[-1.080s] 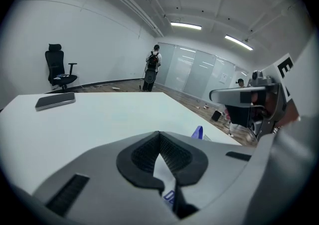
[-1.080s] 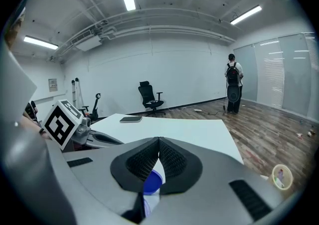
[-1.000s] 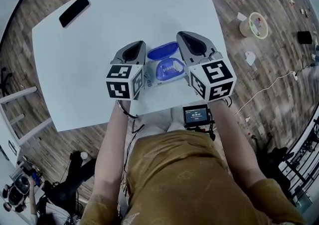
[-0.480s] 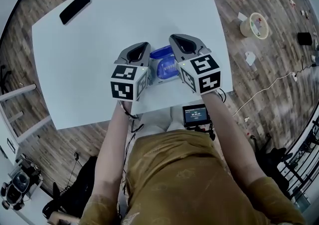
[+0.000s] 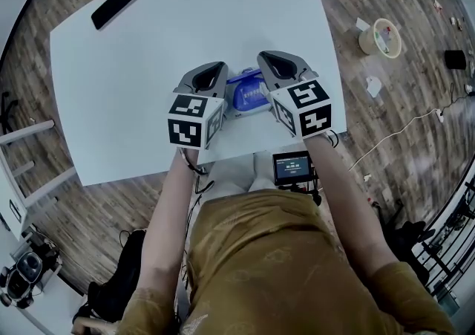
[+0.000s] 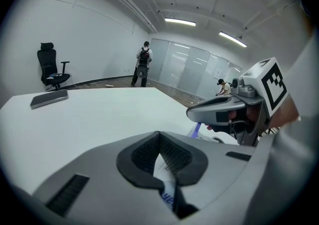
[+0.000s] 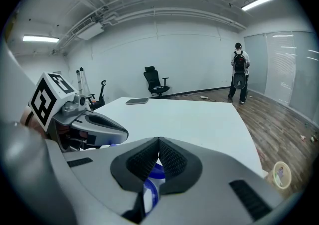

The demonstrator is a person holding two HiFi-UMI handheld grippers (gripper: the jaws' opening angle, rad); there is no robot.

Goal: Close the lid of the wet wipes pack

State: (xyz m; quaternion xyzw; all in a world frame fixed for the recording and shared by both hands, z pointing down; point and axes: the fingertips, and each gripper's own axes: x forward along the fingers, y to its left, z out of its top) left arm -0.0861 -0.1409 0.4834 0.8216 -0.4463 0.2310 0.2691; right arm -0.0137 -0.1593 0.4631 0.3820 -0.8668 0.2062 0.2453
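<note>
The wet wipes pack (image 5: 231,108) lies near the front edge of the white table (image 5: 148,66), squeezed between my two grippers. Its blue lid (image 5: 249,90) lies low over the pack's top; how fully it sits down is hidden. My left gripper (image 5: 215,68) is shut, with its tips over the pack's left end. The white wrapper (image 6: 167,189) shows just below its pads (image 6: 144,156). My right gripper (image 5: 269,59) is shut too, over the right side. The blue lid (image 7: 152,189) shows right under its tips (image 7: 159,141).
A black phone (image 5: 113,6) lies at the table's far left corner. A small screen device (image 5: 292,168) hangs at the front edge. A tape roll (image 5: 380,37) and scraps lie on the wood floor to the right. A person (image 7: 239,72) and an office chair (image 7: 155,82) stand far off.
Both grippers have drawn closer together over the pack. The blue lid, standing open behind the pack a second ago, now lies down over it beneath the right gripper.
</note>
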